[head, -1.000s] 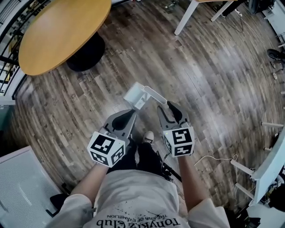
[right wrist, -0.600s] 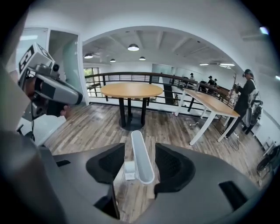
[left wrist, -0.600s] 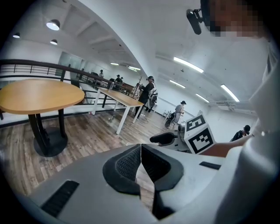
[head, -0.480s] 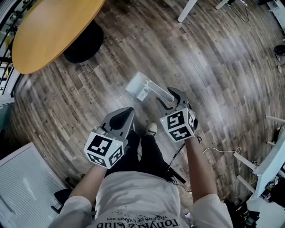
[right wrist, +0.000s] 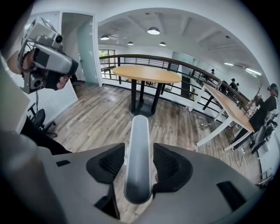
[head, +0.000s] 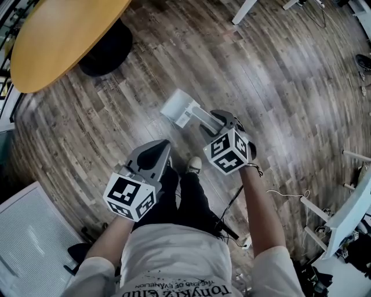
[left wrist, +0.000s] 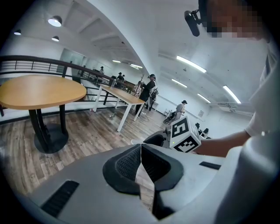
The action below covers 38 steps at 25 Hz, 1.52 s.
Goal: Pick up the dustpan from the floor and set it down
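Observation:
A white dustpan (head: 175,107) stands on the wooden floor, and its long handle (head: 201,118) slants up toward me. My right gripper (head: 218,120) points steeply down over the handle's upper end. In the right gripper view the handle (right wrist: 138,148) runs between the two pads with thin gaps on both sides, so the right gripper (right wrist: 138,162) is open around it. My left gripper (head: 157,148) hangs to the left of the dustpan, apart from it. Its jaws meet at the tips in the left gripper view (left wrist: 141,147), holding nothing.
A round wooden table (head: 58,35) on a black base (head: 104,55) stands at the upper left. White table legs (head: 243,10) are at the top, and white furniture (head: 353,212) and a cable (head: 284,194) at the right. My shoe (head: 194,165) is just below the dustpan.
My right gripper has dropped and rolled, and its jaws have come down around the dustpan handle. My left gripper has sunk a little. The dustpan has stayed on the floor.

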Available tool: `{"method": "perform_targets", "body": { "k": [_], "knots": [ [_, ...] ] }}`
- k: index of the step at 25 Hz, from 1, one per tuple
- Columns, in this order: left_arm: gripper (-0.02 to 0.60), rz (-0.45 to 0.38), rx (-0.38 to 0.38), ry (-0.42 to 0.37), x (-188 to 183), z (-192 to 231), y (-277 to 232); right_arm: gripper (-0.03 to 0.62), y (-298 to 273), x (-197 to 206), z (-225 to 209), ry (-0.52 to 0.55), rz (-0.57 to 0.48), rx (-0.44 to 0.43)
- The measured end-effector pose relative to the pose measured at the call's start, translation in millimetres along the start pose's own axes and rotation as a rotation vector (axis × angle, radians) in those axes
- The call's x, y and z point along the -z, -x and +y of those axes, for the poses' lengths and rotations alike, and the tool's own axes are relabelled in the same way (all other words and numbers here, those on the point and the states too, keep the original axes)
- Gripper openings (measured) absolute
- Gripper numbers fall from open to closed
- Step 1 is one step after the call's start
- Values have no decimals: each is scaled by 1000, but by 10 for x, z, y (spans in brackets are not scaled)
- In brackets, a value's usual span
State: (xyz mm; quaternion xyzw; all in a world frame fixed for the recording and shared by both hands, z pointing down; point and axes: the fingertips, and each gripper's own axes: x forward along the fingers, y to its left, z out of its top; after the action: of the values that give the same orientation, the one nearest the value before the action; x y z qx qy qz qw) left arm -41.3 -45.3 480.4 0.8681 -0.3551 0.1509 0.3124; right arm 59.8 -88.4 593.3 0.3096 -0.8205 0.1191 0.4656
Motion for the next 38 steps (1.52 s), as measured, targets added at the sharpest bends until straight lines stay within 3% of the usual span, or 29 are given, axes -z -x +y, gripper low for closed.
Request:
{"method": "perform_targets", "body": {
  "k": [10,13,38],
  "knots": [
    [25,9,-15,20,33,75,-11,210,-255,59,33,23,67,-46],
    [25,12,-20,26,76,92,20,100,-241,45,4,22,55,-22],
    [25,-13,-16,17,72,-14,227,84,155,-4,201,-5,-22,8]
  ]
}}
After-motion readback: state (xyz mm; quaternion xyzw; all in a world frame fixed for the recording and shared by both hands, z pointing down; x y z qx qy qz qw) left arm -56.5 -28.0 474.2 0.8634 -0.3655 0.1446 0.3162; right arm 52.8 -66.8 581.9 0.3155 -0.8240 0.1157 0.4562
